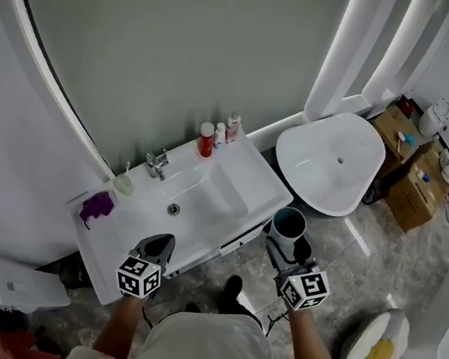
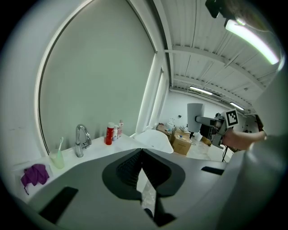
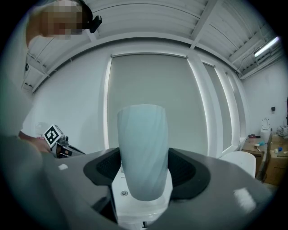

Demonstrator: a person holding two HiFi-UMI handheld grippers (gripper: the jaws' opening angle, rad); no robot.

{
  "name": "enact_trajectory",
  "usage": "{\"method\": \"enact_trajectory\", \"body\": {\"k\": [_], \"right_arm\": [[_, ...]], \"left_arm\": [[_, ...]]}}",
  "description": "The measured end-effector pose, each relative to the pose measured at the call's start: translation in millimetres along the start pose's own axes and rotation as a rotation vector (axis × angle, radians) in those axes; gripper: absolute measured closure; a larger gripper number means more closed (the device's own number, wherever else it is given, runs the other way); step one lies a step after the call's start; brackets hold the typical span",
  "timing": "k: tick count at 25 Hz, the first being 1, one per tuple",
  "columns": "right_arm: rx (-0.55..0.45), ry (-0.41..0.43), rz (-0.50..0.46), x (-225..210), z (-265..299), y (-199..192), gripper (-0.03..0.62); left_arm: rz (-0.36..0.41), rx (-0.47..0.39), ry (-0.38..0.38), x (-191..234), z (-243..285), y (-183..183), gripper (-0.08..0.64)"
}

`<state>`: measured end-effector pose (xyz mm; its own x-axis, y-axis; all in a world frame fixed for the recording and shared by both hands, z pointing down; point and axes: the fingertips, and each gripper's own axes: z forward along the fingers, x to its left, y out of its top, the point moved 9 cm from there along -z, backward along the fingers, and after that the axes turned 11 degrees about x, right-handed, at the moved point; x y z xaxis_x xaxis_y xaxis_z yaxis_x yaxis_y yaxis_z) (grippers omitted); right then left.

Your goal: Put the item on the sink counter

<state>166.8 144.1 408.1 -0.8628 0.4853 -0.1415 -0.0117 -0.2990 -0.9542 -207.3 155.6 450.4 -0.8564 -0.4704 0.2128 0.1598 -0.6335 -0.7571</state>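
Right gripper (image 1: pixel 287 249) clamps the lower wall of a pale blue ribbed tumbler (image 3: pixel 141 148), upright just off the sink counter's (image 1: pixel 250 170) front corner; likely light, rigid, slippery, so best gripped mid-wall; left gripper (image 1: pixel 158 249) closed, empty.

Grey-green wall (image 1: pixel 184 46) up ahead, framed by a bright white arch (image 1: pixel 43 60). White tub (image 1: pixel 334 160) on the right, cardboard boxes (image 1: pixel 416 187) just past it, marbled floor (image 1: pixel 362 258) below, strip light (image 2: pixel 252 38) glowing overhead.
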Motion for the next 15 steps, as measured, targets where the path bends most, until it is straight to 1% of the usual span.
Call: {"method": "enact_trajectory", "body": {"k": [10, 15], "right_arm": [[0.01, 0.061, -0.011, -86, 49, 9, 0.253], [0.037, 0.092, -0.031, -124, 71, 6, 0.253]], "left_arm": [[-0.019, 0.016, 0.052, -23, 66, 51, 0.552], [-0.038, 0.029, 0.073, -36, 98, 67, 0.552]]}}
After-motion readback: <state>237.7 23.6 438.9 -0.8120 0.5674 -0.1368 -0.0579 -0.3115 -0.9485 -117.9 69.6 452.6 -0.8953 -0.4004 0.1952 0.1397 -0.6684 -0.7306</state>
